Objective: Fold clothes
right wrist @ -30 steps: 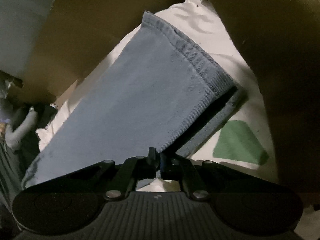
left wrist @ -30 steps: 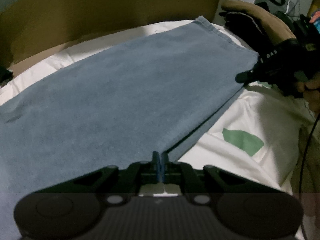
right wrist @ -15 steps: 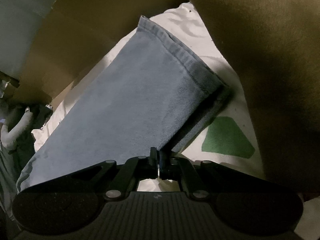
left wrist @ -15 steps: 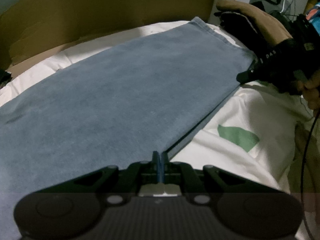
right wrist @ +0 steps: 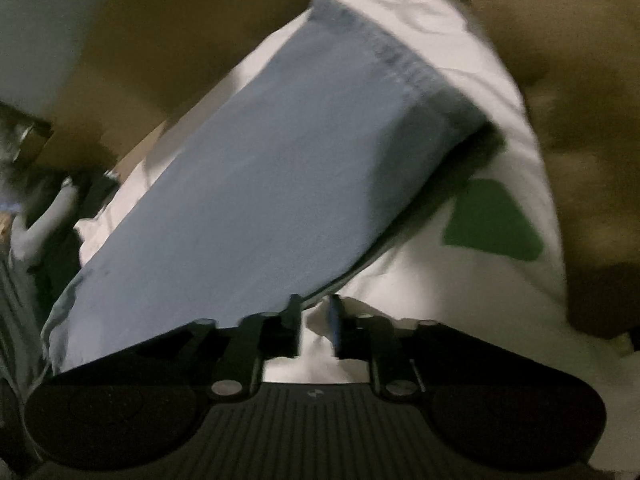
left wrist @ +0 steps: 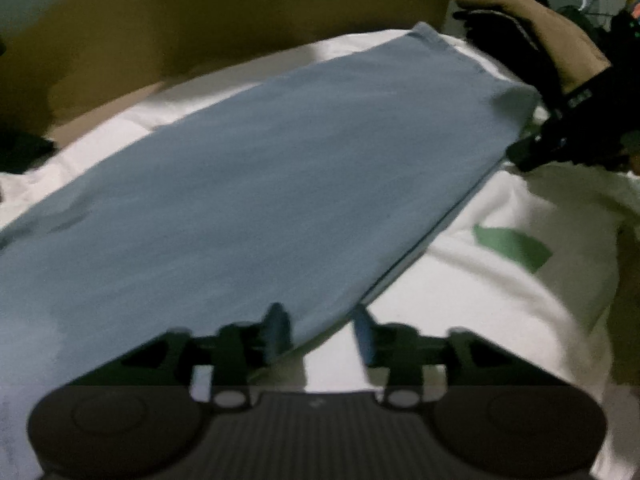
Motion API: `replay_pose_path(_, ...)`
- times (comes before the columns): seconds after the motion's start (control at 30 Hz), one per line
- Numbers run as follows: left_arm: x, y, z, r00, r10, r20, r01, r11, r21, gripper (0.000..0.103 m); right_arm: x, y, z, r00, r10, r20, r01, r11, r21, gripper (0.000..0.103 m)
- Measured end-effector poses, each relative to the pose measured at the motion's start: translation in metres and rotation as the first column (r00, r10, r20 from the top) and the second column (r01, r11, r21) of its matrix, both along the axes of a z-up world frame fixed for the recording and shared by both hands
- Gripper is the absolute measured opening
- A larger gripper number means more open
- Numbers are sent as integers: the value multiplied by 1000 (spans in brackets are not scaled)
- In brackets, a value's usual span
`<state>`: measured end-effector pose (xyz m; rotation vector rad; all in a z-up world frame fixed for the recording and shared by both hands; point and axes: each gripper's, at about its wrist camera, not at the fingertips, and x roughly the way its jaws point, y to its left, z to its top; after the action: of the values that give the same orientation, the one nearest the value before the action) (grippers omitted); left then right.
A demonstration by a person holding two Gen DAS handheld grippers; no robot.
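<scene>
A blue denim garment (left wrist: pixel 248 200) lies folded lengthwise on a white sheet (left wrist: pixel 460 304) with a green patch (left wrist: pixel 512 244). My left gripper (left wrist: pixel 320 328) is open at the garment's near folded edge, holding nothing. My right gripper (right wrist: pixel 314 320) is open at the near edge of the same garment (right wrist: pixel 280 168), close to its hemmed end (right wrist: pixel 400 64). In the left wrist view the right gripper (left wrist: pixel 532 152) shows as a dark shape by the garment's far right corner.
A brown cardboard wall (left wrist: pixel 200 32) stands behind the sheet. A brown sleeve and gloved hand (left wrist: pixel 560 48) reach in at the far right. A large brown mass (right wrist: pixel 580 120) fills the right side of the right wrist view. Dark clutter (right wrist: pixel 32 200) lies at the left.
Both grippers have opened and let go of the garment's edge. The folded edge has dropped onto the sheet. Both views have shifted slightly and are blurred.
</scene>
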<state>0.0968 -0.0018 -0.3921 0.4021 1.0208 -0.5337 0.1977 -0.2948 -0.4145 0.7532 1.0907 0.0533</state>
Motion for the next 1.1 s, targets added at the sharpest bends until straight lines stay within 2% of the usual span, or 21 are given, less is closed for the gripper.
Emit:
replay_pose_path(0.03,-3,6,2,1000,11,10,-11,1000,8,50,0,3,2,1000,12,8,-12,1000,3,27)
replay_pose_path(0.1,-6,17,5,1000,26,15,-26,999,25,52,1,8,6,999,39,21,-39,999,11,28)
replay_pose_path(0.17,-8,29,7,999,49,23,-50,998,44,60,4,13,9,998,57,29,-57,998,11,28)
replay_pose_path(0.33,-9,63,10,988,155,24,-156,986,62,62,10,27,15,994,106,41,-106,994,-3,31)
replay_pose_path(0.53,-9,87,0,968,248,35,-250,966,71,63,17,47,15,984,174,40,-173,985,-24,33)
replay_pose_path(0.77,-20,92,-10,965,238,108,-249,962,112,72,19,73,17,963,267,44,-266,963,-37,34)
replay_pose_path(0.83,-20,92,-12,962,237,136,-255,957,138,67,19,83,18,953,301,43,-299,953,-46,34)
replay_pose_path(0.9,-20,97,-5,957,249,147,-266,957,113,64,18,94,21,937,347,46,-344,937,-53,35)
replay_pose_path(1.0,-18,103,4,948,277,154,-291,954,72,55,15,110,27,906,417,68,-412,908,-70,36)
replay_pose_path(1.1,-15,105,13,944,295,149,-303,952,33,37,13,128,29,881,467,79,-463,884,-67,36)
